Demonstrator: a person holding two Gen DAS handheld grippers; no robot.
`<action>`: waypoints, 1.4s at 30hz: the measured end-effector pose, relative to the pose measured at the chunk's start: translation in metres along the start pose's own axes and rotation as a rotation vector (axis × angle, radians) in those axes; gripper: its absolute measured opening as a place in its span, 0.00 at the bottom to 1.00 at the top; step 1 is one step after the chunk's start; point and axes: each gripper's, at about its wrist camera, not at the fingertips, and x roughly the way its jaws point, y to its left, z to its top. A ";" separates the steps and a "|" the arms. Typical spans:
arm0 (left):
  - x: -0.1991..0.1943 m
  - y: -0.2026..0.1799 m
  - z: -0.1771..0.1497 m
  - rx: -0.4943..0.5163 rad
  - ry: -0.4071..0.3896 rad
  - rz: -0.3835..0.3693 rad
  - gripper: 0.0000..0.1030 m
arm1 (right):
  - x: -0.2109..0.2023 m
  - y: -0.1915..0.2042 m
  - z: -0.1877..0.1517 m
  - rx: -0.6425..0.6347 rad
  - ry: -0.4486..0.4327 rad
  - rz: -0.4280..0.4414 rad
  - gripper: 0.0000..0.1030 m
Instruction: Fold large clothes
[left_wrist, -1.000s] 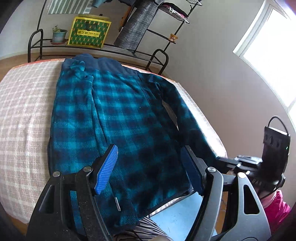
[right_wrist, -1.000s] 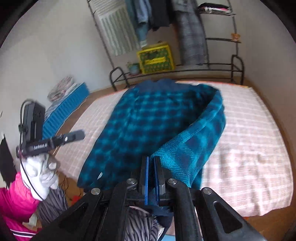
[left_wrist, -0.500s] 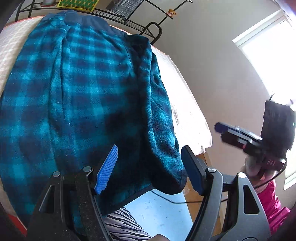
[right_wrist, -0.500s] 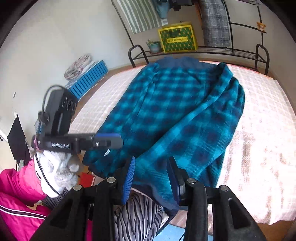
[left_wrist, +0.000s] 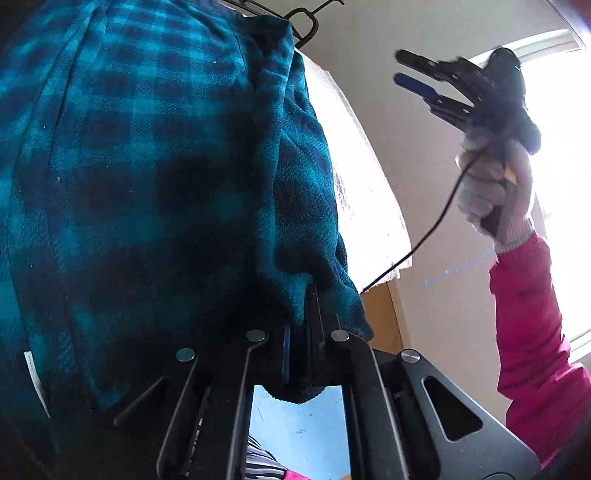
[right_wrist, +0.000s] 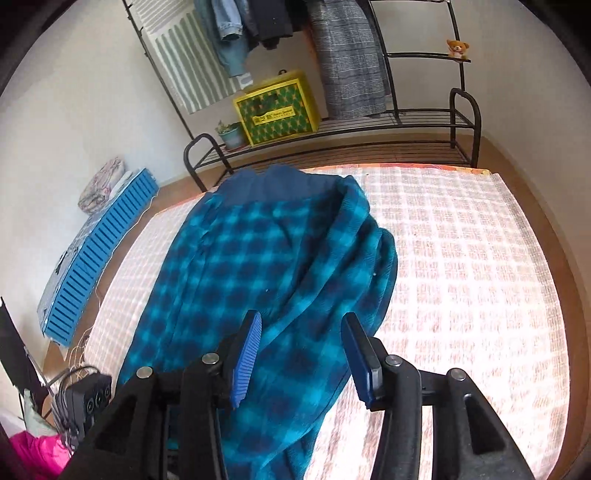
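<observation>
A teal and navy plaid fleece jacket (right_wrist: 240, 266) lies lengthwise on the bed (right_wrist: 461, 258), its right side folded in over the body. In the left wrist view the jacket (left_wrist: 129, 147) fills the left half. My left gripper (left_wrist: 310, 317) is shut on a dark fold of fleece at the jacket's near right edge, by the bed's corner. My right gripper (right_wrist: 301, 321) hovers above the jacket's lower part. Its jaws are opening and nothing is between them. The left wrist view shows the right gripper (left_wrist: 417, 70) raised at the upper right in a gloved hand (left_wrist: 491, 192).
A black metal rack stands beyond the bed's far end with a yellow box (right_wrist: 277, 107), a potted plant (right_wrist: 231, 134) and hung clothes. A blue slatted crate (right_wrist: 96, 251) lies on the floor at left. A pink sleeve (left_wrist: 524, 314) and a bright window are at right.
The left gripper came down onto the jacket's near right edge and shut on the fleece. The right gripper let go of the folded-over side, opened and swung off to the right.
</observation>
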 end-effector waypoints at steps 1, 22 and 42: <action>-0.001 -0.002 -0.002 0.012 -0.005 0.001 0.03 | 0.009 -0.005 0.010 0.006 0.000 -0.012 0.47; -0.004 -0.021 -0.007 0.119 0.001 -0.004 0.02 | 0.184 -0.101 0.102 0.492 0.070 0.149 0.24; 0.018 0.007 0.001 0.042 0.063 -0.099 0.01 | 0.270 0.099 0.143 -0.380 0.155 -0.365 0.05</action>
